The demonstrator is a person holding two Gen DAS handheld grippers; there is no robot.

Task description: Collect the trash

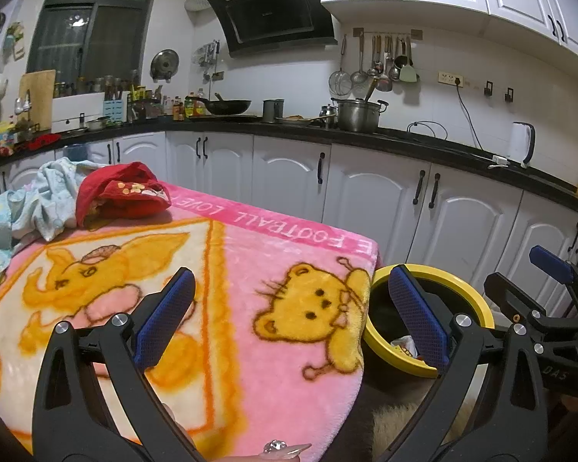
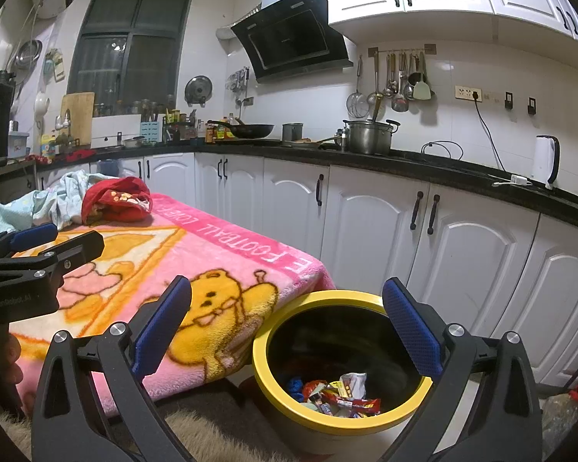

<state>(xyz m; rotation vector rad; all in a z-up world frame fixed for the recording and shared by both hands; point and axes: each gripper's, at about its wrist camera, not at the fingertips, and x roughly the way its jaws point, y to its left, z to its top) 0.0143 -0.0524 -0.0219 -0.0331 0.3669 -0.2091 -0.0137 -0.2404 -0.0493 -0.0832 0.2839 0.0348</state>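
A yellow-rimmed bin (image 2: pixel 264 337) stands on the floor beside the table; several crumpled wrappers (image 2: pixel 339 392) lie at its bottom. It also shows in the left wrist view (image 1: pixel 478 300). My right gripper (image 2: pixel 287 331) is open and empty, above the bin's near side. My left gripper (image 1: pixel 293 315) is open and empty over the table's pink blanket (image 1: pixel 250 254). The right gripper shows at the right edge of the left wrist view (image 1: pixel 551 269); the left gripper shows at the left of the right wrist view (image 2: pixel 50 238).
A red cloth (image 1: pixel 123 192) and a pale blue cloth (image 1: pixel 46 196) lie at the table's far end. White cabinets (image 2: pixel 366 231) under a black counter (image 2: pixel 404 163) run behind. A shaggy rug (image 2: pixel 212 435) lies beside the bin.
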